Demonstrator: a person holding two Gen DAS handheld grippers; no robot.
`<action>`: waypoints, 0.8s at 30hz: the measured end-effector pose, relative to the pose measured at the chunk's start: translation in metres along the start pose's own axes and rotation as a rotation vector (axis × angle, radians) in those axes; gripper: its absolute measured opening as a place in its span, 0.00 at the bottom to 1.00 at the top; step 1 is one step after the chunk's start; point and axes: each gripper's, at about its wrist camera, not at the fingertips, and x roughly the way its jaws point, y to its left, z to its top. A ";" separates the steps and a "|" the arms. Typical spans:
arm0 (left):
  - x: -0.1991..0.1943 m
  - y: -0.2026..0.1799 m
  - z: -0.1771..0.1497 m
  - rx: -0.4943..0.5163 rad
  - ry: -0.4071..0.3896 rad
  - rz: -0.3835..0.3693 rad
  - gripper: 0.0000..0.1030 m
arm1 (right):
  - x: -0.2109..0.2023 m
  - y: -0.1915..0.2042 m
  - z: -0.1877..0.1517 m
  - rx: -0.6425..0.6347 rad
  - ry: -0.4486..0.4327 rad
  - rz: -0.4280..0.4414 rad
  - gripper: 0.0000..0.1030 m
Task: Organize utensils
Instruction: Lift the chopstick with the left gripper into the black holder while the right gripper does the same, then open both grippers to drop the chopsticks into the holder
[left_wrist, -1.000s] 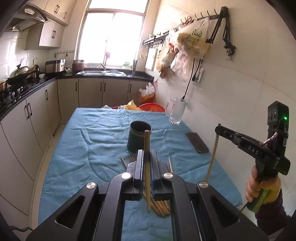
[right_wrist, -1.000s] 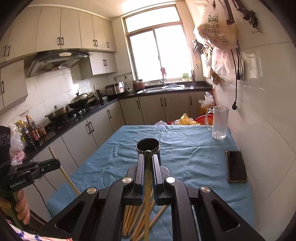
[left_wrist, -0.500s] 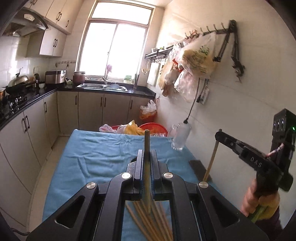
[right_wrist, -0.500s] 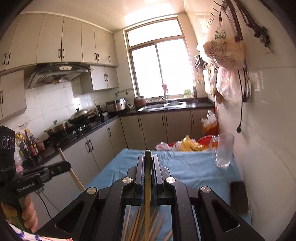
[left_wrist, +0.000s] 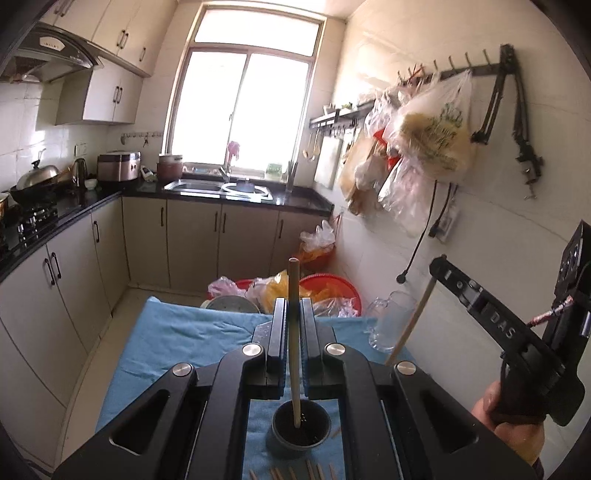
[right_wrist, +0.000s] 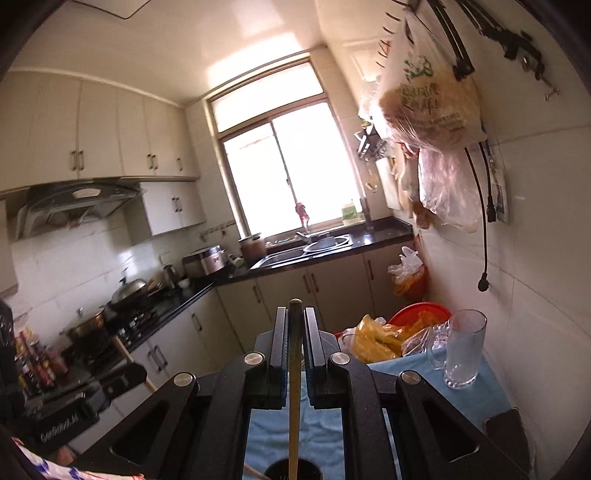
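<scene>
Chopsticks are mid-transfer: the left gripper (left_wrist: 293, 314) pinches one chopstick (left_wrist: 294, 339) above the dark holder (left_wrist: 301, 428) at 6 o'clock, and the right gripper (right_wrist: 295, 325) pinches another (right_wrist: 294, 391). Judging by this, neither is dropped in yet; loose chopsticks (left_wrist: 295, 472) wait on the blue cloth (left_wrist: 177, 339).

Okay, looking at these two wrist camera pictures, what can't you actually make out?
- Left wrist view: the chopsticks on the table are cut off by the bottom edge; their count is unknowable.
- Right wrist view: the dark cup is cut by the bottom edge, so whether the held chopstick has entered it is unclear.
- Right wrist view: the dark flat item is half hidden by the right gripper.
</scene>
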 end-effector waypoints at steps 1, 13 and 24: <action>0.012 0.000 -0.003 -0.001 0.020 0.002 0.05 | 0.008 -0.002 -0.003 0.004 0.006 -0.008 0.07; 0.099 0.023 -0.059 -0.066 0.274 -0.001 0.05 | 0.090 -0.029 -0.083 0.003 0.259 -0.038 0.07; 0.087 0.027 -0.059 -0.080 0.262 0.016 0.10 | 0.093 -0.031 -0.089 -0.010 0.284 -0.038 0.24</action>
